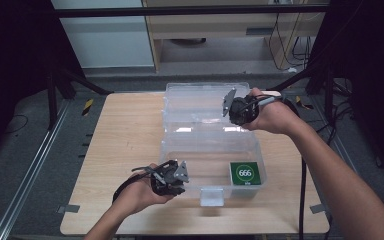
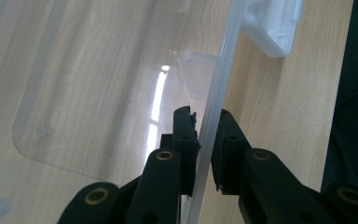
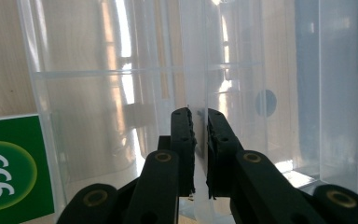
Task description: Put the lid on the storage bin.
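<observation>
On box [image 1: 215, 150] walls, both claws clamped.

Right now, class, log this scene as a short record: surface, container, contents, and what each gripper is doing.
surface: wooden table
container: clear plastic box, open, lid laid back
contents: green card marked 666, in the box's right corner
left gripper: shut on the box's front wall, fingers on either side of it
right gripper: shut on the lid's edge
</observation>
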`<state>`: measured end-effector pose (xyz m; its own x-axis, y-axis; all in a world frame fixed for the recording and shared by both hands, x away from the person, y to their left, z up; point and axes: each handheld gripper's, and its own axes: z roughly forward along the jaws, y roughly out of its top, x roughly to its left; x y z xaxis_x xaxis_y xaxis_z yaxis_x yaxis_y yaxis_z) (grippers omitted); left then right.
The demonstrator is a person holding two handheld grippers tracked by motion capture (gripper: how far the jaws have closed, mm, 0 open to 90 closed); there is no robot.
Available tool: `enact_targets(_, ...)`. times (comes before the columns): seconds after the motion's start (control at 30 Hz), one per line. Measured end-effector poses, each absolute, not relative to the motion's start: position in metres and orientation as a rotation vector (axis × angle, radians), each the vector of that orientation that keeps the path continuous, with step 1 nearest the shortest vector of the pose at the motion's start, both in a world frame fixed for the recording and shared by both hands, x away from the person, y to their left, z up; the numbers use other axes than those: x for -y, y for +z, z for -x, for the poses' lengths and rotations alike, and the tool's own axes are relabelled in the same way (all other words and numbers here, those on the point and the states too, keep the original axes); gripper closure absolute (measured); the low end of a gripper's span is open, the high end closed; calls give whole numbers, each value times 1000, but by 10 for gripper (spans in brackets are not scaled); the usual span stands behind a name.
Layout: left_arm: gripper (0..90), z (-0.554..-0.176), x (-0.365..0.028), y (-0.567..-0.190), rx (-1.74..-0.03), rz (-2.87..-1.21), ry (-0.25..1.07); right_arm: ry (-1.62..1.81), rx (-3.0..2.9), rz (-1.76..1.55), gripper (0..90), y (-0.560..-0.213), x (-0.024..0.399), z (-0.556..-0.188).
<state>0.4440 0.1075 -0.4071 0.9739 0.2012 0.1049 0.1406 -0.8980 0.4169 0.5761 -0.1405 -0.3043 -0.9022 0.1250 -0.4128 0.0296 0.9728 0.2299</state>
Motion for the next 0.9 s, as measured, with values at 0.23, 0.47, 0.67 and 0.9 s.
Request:
enact_targets(0.23, 801, -442, -108, -408, -287, -2685, 218, 323, -2682, -84, 865, -301, 141, -567)
enact_targets(0.47, 797, -440, -109, -410, -310, -2660, 225, 366, -2678, -65, 871, -296, 142, -553)
enact_targets(0.67, 794, -441, -108, -410, -317, -2658, 227, 377, -2658, -44, 866, -295, 145, -538)
enact_targets(0.9, 788, -440, -107, -411, -324, -2650, 236, 388, -2642, -41, 866, -295, 146, -532)
